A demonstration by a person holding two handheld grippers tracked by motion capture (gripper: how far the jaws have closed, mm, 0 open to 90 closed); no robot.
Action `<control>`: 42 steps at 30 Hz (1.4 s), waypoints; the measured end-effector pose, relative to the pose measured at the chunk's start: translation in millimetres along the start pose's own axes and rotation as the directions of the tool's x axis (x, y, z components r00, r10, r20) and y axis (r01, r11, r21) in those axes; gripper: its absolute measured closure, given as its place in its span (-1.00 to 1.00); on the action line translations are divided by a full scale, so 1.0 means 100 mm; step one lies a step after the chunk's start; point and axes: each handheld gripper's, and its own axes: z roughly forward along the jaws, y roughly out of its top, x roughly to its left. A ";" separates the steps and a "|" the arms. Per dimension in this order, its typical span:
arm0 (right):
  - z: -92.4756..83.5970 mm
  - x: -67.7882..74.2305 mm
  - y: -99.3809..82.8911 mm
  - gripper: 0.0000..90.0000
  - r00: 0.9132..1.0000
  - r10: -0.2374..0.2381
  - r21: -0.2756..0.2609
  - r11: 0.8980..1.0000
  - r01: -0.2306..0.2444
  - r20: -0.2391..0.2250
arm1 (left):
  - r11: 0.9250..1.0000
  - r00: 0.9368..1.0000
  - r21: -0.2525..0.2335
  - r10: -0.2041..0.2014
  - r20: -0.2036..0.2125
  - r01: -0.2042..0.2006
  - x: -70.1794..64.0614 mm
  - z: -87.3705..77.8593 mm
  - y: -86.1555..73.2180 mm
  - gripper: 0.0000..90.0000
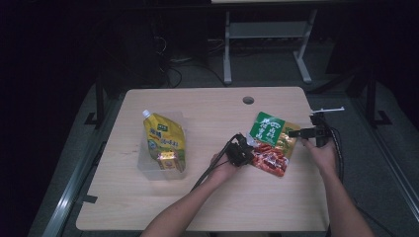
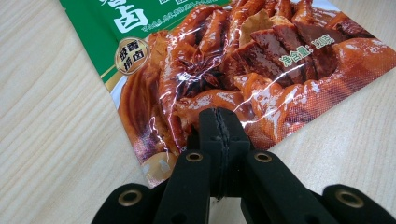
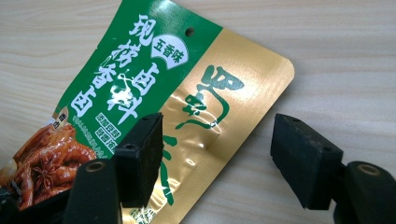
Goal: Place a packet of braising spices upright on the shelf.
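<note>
A flat food packet [image 1: 269, 140], green and gold at the top with red braised meat pictured below, lies on the wooden table [image 1: 197, 207] right of centre. My left gripper [image 1: 243, 153] is shut, its tips [image 2: 218, 133] set against the packet's [image 2: 233, 60] red lower edge; whether the film is pinched I cannot tell. My right gripper [image 1: 295, 133] is open at the packet's gold side. In the right gripper view one jaw hangs over the packet [image 3: 154, 79] and the other over bare wood, gripper [image 3: 217, 154] straddling the edge.
A yellow spout pouch [image 1: 165, 138] lies in a clear shallow tray [image 1: 146, 165] on the left of the table, with a small yellow box [image 1: 166, 160] at its lower end. A round cable hole [image 1: 248, 100] sits near the far edge.
</note>
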 end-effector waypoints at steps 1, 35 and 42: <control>0.00 -0.01 0.00 -0.24 1.000 -0.001 0.004 1.000 0.001 -0.001 | 1.000 1.000 0.001 0.000 0.000 0.000 0.00 0.00 0.00 0.99; 0.08 -0.13 -0.06 0.11 0.994 0.081 0.019 0.997 -0.079 -0.075 | 1.000 1.000 0.020 0.013 -0.015 -0.013 -0.04 0.01 0.02 0.99; 0.09 -0.13 -0.07 0.18 0.986 0.096 0.043 0.995 -0.091 -0.136 | 0.999 1.000 0.023 0.024 -0.017 -0.023 -0.03 0.01 0.02 0.99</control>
